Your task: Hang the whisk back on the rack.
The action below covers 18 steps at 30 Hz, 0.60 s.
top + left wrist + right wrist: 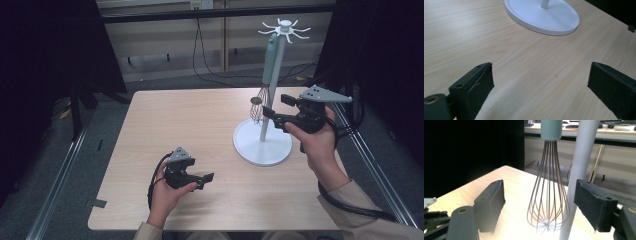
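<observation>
Right now, from the high view, your right gripper (pixel 271 109) sits level beside the white stand (pixel 263 142), its jaws spread wide and pointed at the whisk (pixel 265 75) that hangs from one of the hooks at the top of the pole. The whisk dangles handle-up, wire loops down, close against the pole — so coming in from the side at the height of the wires looks like the sensible line. Your left gripper (pixel 200 180) rests low over the table (pixel 165 125), near your edge and well apart from the stand; it seems parked there simply to stay out of the way.

Next, the left gripper view: both black jaws stand far apart with nothing between them but bare wood. The stand's round base (pixel 544 17) lies ahead of them, untouched, and that hand is not steadying it.

Finally, the right gripper view. The wire loops (pixel 547 195) hang between your two open pads (pixel 491 202), with the pole (pixel 579 170) just beside the loops and also inside the gap. Neither pad presses on anything, so the whisk hangs freely from its hook by the pale green handle (pixel 551 128). Because pole and wires share the gap, closing here would likely pinch both — I judge you would want to shift toward the wires alone, or go higher for the handle, before squeezing.
</observation>
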Each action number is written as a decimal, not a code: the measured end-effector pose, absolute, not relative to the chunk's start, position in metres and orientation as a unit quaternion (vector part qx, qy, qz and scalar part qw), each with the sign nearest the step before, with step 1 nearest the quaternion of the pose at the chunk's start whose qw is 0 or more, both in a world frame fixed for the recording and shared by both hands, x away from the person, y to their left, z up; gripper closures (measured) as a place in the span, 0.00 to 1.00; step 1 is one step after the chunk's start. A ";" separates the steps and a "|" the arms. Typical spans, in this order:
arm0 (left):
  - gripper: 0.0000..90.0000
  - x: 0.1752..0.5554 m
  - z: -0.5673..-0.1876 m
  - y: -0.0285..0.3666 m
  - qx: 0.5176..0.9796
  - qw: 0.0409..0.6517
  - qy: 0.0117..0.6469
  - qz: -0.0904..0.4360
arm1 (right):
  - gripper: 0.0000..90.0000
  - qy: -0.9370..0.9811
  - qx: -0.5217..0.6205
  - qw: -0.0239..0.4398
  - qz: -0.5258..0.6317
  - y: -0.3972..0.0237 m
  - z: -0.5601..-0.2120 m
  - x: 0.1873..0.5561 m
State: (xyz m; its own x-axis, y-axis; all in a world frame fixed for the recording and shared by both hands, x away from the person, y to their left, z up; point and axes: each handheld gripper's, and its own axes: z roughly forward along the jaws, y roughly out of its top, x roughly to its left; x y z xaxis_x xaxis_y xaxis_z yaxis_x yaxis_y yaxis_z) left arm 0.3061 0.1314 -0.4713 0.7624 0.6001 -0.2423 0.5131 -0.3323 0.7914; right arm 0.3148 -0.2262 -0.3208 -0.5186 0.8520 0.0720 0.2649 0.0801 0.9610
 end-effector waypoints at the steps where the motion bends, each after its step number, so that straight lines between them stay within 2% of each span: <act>1: 0.07 0.306 -0.472 0.131 0.816 0.465 0.341 0.046 | 0.27 0.685 0.408 0.270 0.539 -0.227 -0.323 0.314; 18: 0.07 0.304 -0.472 0.135 0.814 0.465 0.345 0.050 | 0.23 0.694 0.414 0.258 0.529 -0.234 -0.352 0.305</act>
